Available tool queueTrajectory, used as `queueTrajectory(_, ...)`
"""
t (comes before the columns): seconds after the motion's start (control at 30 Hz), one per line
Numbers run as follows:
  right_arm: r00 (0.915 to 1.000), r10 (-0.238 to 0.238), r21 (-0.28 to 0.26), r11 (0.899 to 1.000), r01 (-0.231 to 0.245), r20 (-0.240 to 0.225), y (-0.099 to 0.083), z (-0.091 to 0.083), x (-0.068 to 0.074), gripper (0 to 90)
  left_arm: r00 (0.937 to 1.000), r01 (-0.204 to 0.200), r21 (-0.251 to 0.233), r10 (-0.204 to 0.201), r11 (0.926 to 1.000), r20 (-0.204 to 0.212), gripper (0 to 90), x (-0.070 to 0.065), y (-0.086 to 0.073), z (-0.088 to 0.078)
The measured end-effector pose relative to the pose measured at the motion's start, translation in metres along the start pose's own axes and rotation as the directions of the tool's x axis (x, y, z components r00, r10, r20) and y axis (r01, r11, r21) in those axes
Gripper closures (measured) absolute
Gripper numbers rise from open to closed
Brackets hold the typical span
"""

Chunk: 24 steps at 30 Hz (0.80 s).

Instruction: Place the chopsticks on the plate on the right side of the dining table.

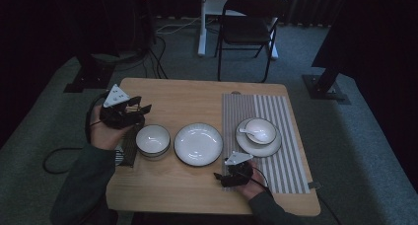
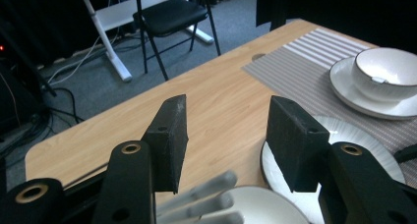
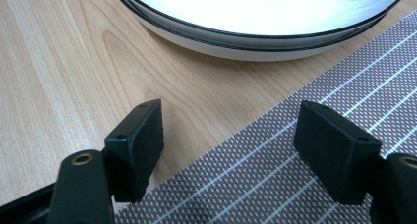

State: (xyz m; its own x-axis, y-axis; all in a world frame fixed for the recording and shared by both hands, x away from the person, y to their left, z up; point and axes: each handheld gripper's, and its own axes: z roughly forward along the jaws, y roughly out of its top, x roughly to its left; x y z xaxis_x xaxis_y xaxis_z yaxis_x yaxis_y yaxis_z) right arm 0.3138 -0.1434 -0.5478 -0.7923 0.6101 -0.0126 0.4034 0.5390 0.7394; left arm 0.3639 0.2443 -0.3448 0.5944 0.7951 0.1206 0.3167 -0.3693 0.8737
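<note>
White bowl point(image 1: 153, 140) sits left of centre on the bench point(image 1: 197, 99), just below the left tongs point(image 1: 140, 109), which gape with nothing between them. Lower right, the right tongs point(image 1: 217, 178) also stand released beside the plate point(image 1: 198, 144).

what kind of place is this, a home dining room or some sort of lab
Probably a lab or recording studio, not a home: dark curtains hang around the wooden table, cables trail over grey carpet, and a lone folding chair stands behind.
</note>
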Motion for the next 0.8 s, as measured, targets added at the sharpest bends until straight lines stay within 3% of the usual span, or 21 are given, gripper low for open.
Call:
queueTrajectory(0.4, 1.0, -0.001, 0.0, 1.0, 0.001, 0.0, 0.0, 0.0, 0.0, 26.6, 0.9999, -0.011, 0.047, 0.011, 0.9988, -0.008, 51.0, 0.005, -0.009, 0.003)
queueTrajectory(0.67, 1.0, -0.002, 0.0, 1.0, 0.002, -0.001, 0.0, 0.0, 0.0, 26.6, 0.9996, 0.02, 0.052, -0.019, 0.9985, -0.019, 51.2, 0.012, -0.011, 0.005)
queueTrajectory(0.8, 1.0, -0.002, 0.0, 1.0, 0.002, -0.001, 0.0, 0.0, 0.0, 26.6, 0.9995, 0.013, 0.053, -0.012, 0.9985, -0.028, 51.5, 0.014, -0.006, 0.007)
